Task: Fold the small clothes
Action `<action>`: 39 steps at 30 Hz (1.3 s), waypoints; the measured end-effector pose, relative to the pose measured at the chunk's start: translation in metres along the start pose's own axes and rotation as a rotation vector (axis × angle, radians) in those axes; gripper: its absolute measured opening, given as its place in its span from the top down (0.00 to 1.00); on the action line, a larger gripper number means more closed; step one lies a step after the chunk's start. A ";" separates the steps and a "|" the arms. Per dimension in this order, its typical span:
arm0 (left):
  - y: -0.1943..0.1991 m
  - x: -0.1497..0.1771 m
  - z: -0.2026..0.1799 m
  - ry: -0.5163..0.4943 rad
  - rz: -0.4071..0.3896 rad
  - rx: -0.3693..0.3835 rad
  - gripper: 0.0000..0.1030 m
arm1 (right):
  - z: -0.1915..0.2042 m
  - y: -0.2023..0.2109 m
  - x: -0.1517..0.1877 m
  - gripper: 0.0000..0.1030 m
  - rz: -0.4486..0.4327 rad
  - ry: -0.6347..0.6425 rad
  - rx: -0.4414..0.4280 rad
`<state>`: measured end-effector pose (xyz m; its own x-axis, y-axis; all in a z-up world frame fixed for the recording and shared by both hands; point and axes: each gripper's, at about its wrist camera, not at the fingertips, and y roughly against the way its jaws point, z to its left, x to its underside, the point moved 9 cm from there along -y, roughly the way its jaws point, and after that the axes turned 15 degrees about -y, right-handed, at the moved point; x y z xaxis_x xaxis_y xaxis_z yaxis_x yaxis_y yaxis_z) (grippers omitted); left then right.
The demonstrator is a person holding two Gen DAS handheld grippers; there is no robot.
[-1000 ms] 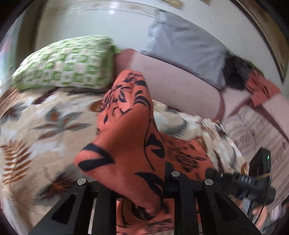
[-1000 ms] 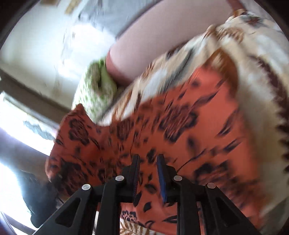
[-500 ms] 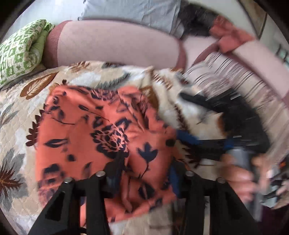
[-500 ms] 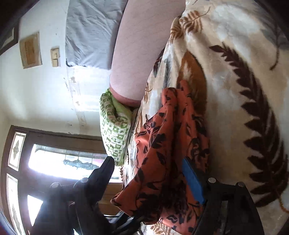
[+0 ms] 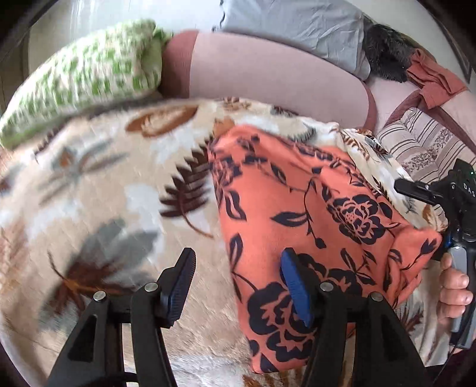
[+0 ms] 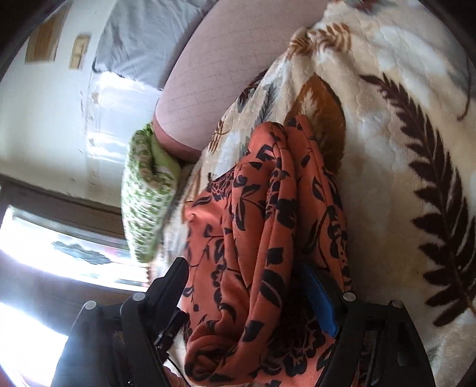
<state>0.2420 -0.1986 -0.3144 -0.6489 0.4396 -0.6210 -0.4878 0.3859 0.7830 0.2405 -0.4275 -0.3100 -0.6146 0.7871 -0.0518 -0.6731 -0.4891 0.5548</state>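
Note:
An orange garment with dark flowers (image 5: 312, 208) lies folded on the leaf-print blanket (image 5: 104, 193). My left gripper (image 5: 238, 259) hovers low over its left edge with its jaws opening. One finger is above the blanket and the other above the cloth, and nothing is pinched. In the right wrist view the garment (image 6: 261, 193) shows edge-on as stacked folds. My right gripper (image 6: 242, 268) stands wide with the bundle's near end loose between its fingers. That gripper (image 5: 446, 202) and the hand holding it (image 5: 452, 285) sit at the garment's right corner.
A green-patterned pillow (image 5: 89, 71), a pink bolster (image 5: 267, 71) and a grey pillow (image 5: 297, 20) line the far side. A rust cloth (image 5: 431, 80) and a striped cushion (image 5: 422, 143) lie at the far right. A bright window (image 6: 44, 238) is beyond the bed.
The garment went from hanging in both shut grippers to lying folded on the blanket. Both grippers opened and let it go. The left gripper sank and shifted toward the garment's left edge.

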 end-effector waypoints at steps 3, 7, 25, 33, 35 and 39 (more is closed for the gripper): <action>-0.001 -0.002 -0.008 -0.027 -0.005 0.030 0.41 | 0.011 -0.013 0.006 0.23 0.000 0.050 0.009; -0.003 0.001 -0.013 -0.064 -0.011 0.037 0.41 | 0.007 -0.036 0.021 0.68 -0.016 0.247 0.222; -0.021 0.001 -0.039 -0.057 0.053 0.138 0.28 | -0.035 0.013 -0.013 0.60 -0.023 0.094 0.257; -0.015 -0.007 -0.039 -0.076 0.020 0.151 0.28 | 0.006 0.059 -0.037 0.37 -0.231 0.141 0.128; -0.016 -0.006 -0.040 -0.097 0.020 0.155 0.28 | 0.024 0.047 -0.027 0.38 -0.198 0.209 0.153; -0.017 -0.004 -0.039 -0.098 0.015 0.160 0.28 | 0.051 -0.006 -0.016 0.44 -0.091 0.264 0.222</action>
<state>0.2302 -0.2388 -0.3236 -0.5916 0.5198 -0.6162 -0.3749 0.4993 0.7811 0.2754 -0.4178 -0.2705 -0.6604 0.6857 -0.3060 -0.6421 -0.3046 0.7035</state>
